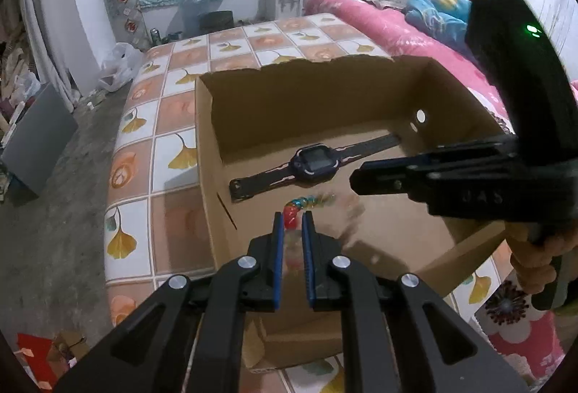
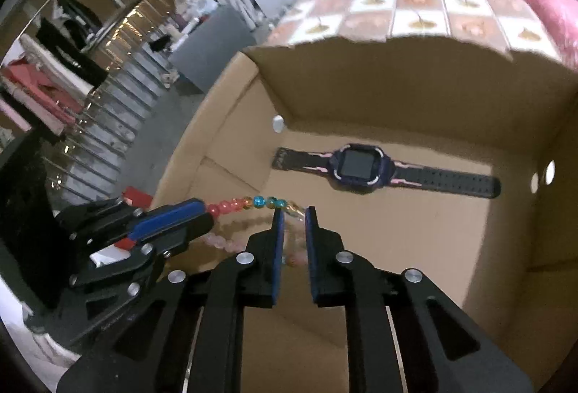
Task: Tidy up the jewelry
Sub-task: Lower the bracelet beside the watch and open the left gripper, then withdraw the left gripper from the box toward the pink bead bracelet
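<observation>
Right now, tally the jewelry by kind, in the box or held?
Smartwatch: 1, lying on the floor of the cardboard box
Beaded bracelet: 1, held by the left gripper over the box
Total: 2

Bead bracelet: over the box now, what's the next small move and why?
Probably lower it a little and open the left gripper. That gripper pinches the bead bracelet at its red end, hanging above the floor of the cardboard box beside the watch. The right gripper shows a gap at its tips, so the left seems to carry it alone.
</observation>
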`<state>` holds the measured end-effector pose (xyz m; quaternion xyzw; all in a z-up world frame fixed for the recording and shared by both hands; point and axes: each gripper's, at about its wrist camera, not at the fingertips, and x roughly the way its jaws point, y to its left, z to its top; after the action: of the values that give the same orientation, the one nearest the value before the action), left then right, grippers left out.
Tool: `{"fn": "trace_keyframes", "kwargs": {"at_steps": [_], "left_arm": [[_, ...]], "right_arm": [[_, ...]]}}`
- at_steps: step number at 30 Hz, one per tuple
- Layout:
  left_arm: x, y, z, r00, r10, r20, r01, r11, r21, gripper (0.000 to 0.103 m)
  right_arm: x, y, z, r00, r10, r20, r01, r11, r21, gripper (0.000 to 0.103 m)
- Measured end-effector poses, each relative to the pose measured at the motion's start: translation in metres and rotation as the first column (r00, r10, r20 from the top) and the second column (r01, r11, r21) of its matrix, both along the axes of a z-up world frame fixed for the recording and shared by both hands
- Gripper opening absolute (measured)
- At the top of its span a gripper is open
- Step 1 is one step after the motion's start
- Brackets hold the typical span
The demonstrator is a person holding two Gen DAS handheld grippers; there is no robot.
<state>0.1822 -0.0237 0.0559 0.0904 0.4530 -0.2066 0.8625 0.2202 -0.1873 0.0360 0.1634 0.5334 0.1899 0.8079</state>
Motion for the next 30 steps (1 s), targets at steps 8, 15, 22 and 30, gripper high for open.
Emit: {"fn": "trace_keyframes", "kwargs": {"at_steps": [8, 15, 22, 30], "left_arm": [[-0.006, 0.020, 0.011, 0.999, 0.042, 0.032, -0.040, 0.997, -0.067, 0.021], [-0.029, 0.039, 0.039, 0.986, 0.096, 0.134, -0.079, 0.989, -0.128, 0.051], [-0.058, 0.059, 0.052, 0.977, 0.118, 0.180, -0.083, 0.978, -0.192, 0.075], [-0.098, 0.072, 0.030, 0.987, 0.046, 0.151, -0.010, 0.974, -0.225, 0.087]], "right_arm": [[-0.016, -0.020, 0.017, 0.995, -0.062, 0.076, 0.062, 0.998, 0.013, 0.034], [-0.045, -0.042, 0.046, 0.975, -0.125, 0.184, 0.124, 0.992, 0.018, 0.044], [-0.093, -0.058, 0.078, 0.943, -0.163, 0.290, 0.148, 0.986, 0.070, 0.057], [-0.151, -0.047, 0.066, 0.954, -0.095, 0.285, 0.071, 0.993, 0.093, 0.070]]}}
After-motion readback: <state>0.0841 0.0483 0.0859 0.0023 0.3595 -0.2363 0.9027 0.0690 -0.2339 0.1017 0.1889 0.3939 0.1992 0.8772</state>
